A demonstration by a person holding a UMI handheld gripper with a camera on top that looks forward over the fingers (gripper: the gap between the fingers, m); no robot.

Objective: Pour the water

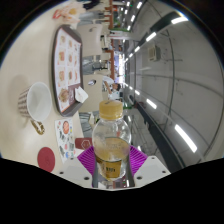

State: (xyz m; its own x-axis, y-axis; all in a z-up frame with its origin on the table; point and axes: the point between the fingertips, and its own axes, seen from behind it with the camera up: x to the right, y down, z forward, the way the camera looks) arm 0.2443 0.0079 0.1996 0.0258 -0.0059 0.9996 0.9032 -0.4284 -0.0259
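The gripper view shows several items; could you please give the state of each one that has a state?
Bottle: upright, held between the fingers, filled with amber liquid, cap on.
Gripper: shut on the bottle.
Cup: lying on its side, opening visible, looks empty.

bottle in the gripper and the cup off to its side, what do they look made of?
Bottle: likely clear plastic, glossy; the yellowish liquid shows through its wall, and it carries a yellow cap. It sits between the gripper fingers, which appear to press on it.
Cup: looks like white glazed ceramic, opaque and smooth with a handle; plastic can't be ruled out.
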